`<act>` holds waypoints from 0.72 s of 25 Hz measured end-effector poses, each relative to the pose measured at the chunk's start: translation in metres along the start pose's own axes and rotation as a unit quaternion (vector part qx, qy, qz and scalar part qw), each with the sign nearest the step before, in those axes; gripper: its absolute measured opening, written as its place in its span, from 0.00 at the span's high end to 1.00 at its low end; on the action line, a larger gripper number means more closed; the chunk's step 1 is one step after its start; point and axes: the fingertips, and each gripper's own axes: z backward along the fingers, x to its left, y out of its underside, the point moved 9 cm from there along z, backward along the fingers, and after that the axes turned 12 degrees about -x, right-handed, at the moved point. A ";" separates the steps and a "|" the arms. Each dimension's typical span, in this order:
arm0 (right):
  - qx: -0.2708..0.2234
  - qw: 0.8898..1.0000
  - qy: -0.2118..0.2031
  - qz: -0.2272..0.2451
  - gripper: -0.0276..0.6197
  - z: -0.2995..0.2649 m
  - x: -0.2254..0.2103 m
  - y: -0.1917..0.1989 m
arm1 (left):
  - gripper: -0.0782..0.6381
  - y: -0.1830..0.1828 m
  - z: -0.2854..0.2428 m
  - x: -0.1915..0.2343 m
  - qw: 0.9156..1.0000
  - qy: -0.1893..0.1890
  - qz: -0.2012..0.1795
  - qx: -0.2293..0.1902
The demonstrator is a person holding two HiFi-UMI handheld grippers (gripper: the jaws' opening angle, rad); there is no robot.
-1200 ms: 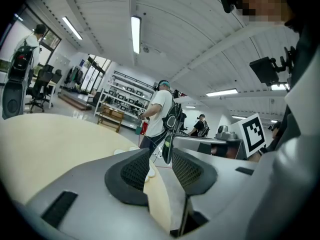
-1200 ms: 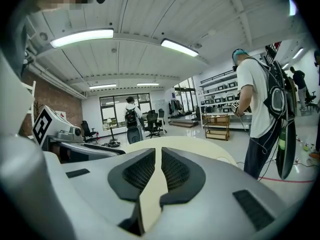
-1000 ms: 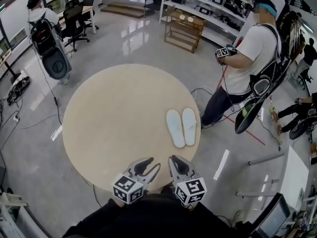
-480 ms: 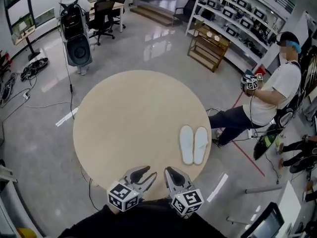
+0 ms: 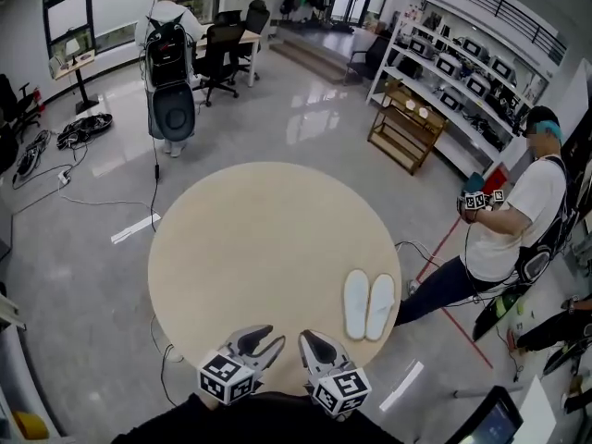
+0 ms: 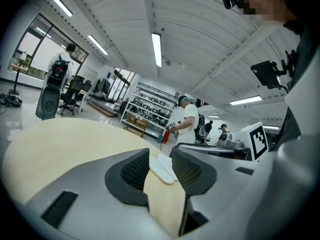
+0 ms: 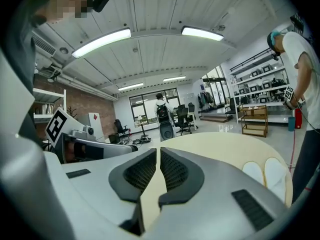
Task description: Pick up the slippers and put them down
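Observation:
A pair of white slippers (image 5: 368,305) lies side by side, soles up, near the right rim of the round beige table (image 5: 259,239). Both grippers hover over the table's near edge, well to the left of the slippers. My left gripper (image 5: 264,343) is open with nothing in it, and the slippers (image 6: 160,170) show far off through its gap. My right gripper (image 5: 310,345) is shut and empty; its jaws have just closed the last bit, pads almost touching (image 7: 158,156). The right gripper view has the slippers (image 7: 265,171) off to the right.
A person in a white shirt (image 5: 518,220) stands to the right of the table holding marker cubes. Another person with a backpack (image 5: 169,54) stands at the back by desks and chairs. A wooden shelf (image 5: 407,123) and cables (image 5: 83,128) are on the floor.
The head view has swung, so the table and slippers sit lower and further right in the picture. Both grippers have drifted a little left along the near edge. The right jaws narrowed.

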 end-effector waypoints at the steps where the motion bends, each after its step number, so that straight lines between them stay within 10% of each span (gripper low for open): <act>1: 0.003 1.000 -0.001 0.001 0.90 -0.004 0.003 -0.001 | 0.68 -0.003 0.001 0.004 1.000 0.002 0.002 0.001; 18: 0.024 1.000 0.019 0.001 0.90 -0.023 0.012 -0.003 | 0.68 -0.015 -0.003 0.026 0.999 0.031 0.011 0.020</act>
